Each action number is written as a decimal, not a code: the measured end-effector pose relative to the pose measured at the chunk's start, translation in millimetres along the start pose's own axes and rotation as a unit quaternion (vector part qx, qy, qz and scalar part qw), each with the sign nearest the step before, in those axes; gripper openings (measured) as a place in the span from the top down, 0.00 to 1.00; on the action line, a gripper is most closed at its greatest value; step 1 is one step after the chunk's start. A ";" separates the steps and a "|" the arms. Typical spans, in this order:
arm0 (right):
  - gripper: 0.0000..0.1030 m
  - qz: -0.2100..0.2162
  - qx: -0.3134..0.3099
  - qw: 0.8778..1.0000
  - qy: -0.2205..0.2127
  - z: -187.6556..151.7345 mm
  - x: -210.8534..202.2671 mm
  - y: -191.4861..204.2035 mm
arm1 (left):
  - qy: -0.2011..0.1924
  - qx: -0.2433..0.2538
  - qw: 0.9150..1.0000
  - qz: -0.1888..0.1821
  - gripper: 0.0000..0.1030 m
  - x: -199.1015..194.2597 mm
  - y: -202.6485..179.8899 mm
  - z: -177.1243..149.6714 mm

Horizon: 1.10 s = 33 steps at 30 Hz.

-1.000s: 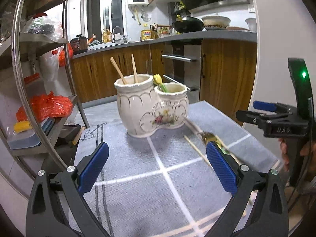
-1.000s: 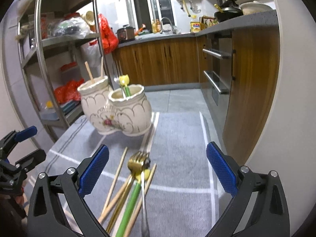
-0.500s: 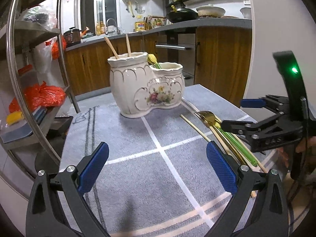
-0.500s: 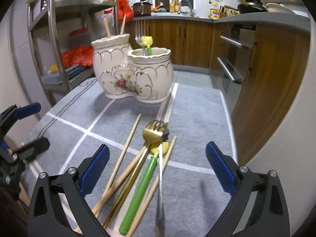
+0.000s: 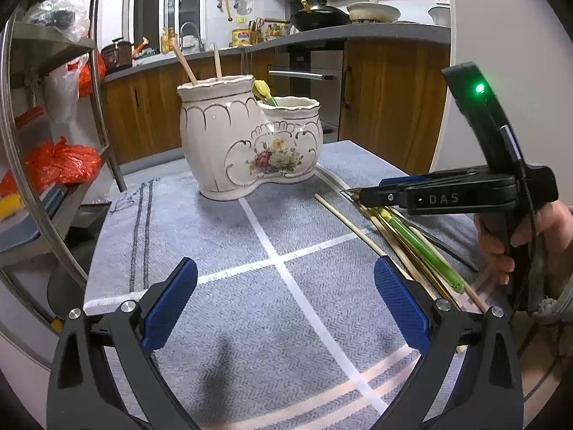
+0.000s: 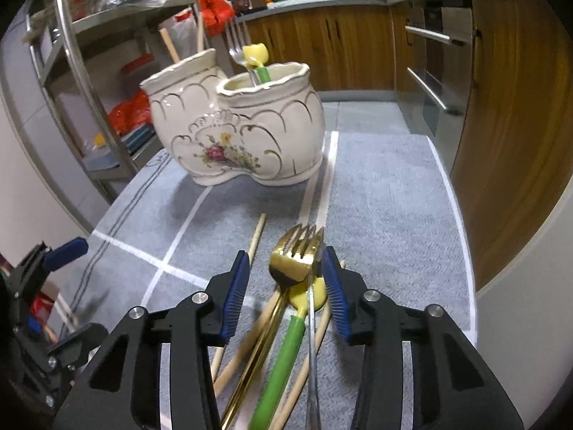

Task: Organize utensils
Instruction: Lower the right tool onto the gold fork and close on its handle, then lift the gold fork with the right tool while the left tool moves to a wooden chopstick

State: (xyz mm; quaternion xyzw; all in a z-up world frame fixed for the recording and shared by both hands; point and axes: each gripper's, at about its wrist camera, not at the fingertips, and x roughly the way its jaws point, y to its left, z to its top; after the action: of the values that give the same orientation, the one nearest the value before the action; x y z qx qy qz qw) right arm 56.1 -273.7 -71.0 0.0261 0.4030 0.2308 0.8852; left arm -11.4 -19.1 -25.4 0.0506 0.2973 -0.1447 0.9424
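A white ceramic two-compartment holder stands on the grey cloth. Two chopsticks stand in its taller part; a yellow-tipped green utensil and a silver fork stand in the lower part. On the cloth lie a gold fork, a silver fork, a green-handled yellow spoon and several chopsticks. My right gripper is closing, with the fork heads between its jaws and the left pad still apart from them. My left gripper hangs open over bare cloth, holding nothing.
A metal shelf rack with bags stands close on the left. Wooden cabinets and an oven front lie behind and right of the table. The cloth's right edge runs along the table's edge. A hand holds the right gripper.
My right gripper has come down over the loose utensils and its jaws have narrowed around the fork heads. My left gripper has sunk a little toward the cloth.
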 end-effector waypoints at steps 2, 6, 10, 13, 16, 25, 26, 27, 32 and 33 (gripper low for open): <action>0.57 0.007 0.009 1.000 0.007 0.7 3.5 -1.8 | -0.001 -0.004 1.000 -0.005 0.06 0.3 1.4 0.6; 0.57 0.005 -0.002 1.000 0.022 2.7 10.6 4.3 | 0.003 -0.005 1.000 -0.008 0.06 1.9 2.1 1.2; 0.67 -0.022 -0.014 0.999 0.028 4.3 13.8 10.2 | 0.004 -0.006 1.000 -0.009 0.06 1.9 2.2 0.8; 0.71 -0.029 -0.022 0.999 0.029 4.9 13.2 12.7 | 0.005 -0.005 1.000 -0.008 0.06 1.5 2.3 0.6; 0.71 -0.026 -0.023 0.999 0.016 4.0 7.9 12.2 | 0.005 -0.005 1.000 -0.008 0.06 1.3 2.5 0.4; 0.72 -0.012 -0.033 0.998 -0.043 3.2 -20.8 11.3 | 0.004 -0.003 1.000 -0.003 0.06 1.0 3.1 0.5; 0.72 -0.009 -0.033 0.998 -0.052 3.3 -25.1 11.3 | 0.003 -0.002 1.000 -0.002 0.06 0.8 2.9 0.5; 0.72 -0.007 -0.034 0.997 -0.064 3.8 -31.5 11.3 | 0.003 -0.002 1.000 -0.002 0.06 0.8 2.1 0.9; 0.73 0.008 -0.033 0.994 -0.108 5.7 -57.0 7.0 | 0.006 0.004 1.000 0.001 0.06 1.5 -1.7 0.4; 0.73 0.011 -0.032 0.993 -0.115 6.9 -61.7 6.6 | 0.007 0.004 1.000 0.002 0.06 1.6 -2.5 0.6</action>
State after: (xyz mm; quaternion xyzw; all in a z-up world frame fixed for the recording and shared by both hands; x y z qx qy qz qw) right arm 23.4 -293.4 -21.5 0.0283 0.2903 0.2487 0.9236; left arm -10.7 -21.9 -25.8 0.0562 0.3028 -0.1441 0.9404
